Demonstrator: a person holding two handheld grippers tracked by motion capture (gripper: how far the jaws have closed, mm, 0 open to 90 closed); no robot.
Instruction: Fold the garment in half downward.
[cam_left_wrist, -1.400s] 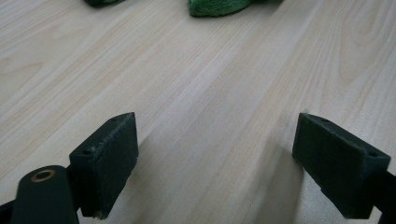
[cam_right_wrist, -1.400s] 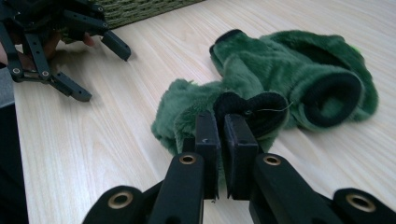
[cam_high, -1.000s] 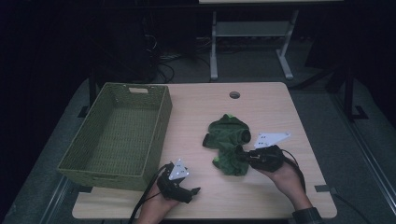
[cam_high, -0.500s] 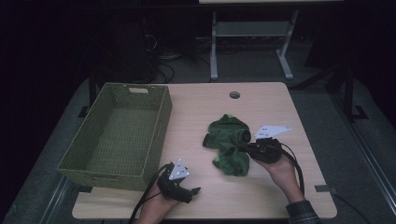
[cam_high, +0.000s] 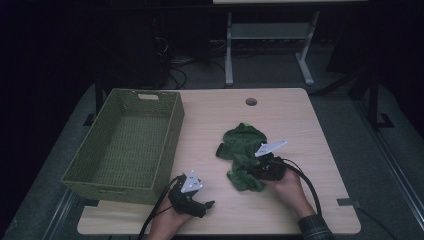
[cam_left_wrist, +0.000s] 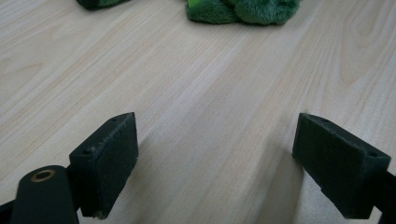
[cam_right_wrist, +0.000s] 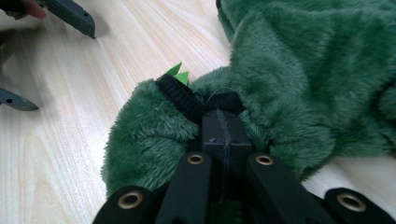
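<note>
There are two tongs on the table (cam_high: 300, 125), one in each hand. There is one fuzzy green costume (cam_high: 243, 150), one woven basket (cam_high: 125, 145) and one round hole (cam_high: 251, 101) in the tabletop.

The right tongs (cam_high: 246, 171) are squeezed together, and their jaws have just been closing. In the right gripper view the two black jaws meet with almost no gap, and they pinch the fuzzy green costume (cam_right_wrist: 289, 79) right at its black knit cuff (cam_right_wrist: 187, 100). One small bright green pointy bit (cam_right_wrist: 177, 74) sticks up just past the cuff. Most of the costume lies on the wood ahead of these tongs and to their side.

The left tongs (cam_high: 210, 204) are spread wide. In the left gripper view the two black pads (cam_left_wrist: 107, 163) stand far apart with bare wood between them, and nothing is held. They rest low on the table. The costume (cam_left_wrist: 243, 10) lies well ahead of these tongs, not touching them.

The basket is just beside the left tongs, on their outer side. The hole is far beyond both tongs, past the costume.
</note>
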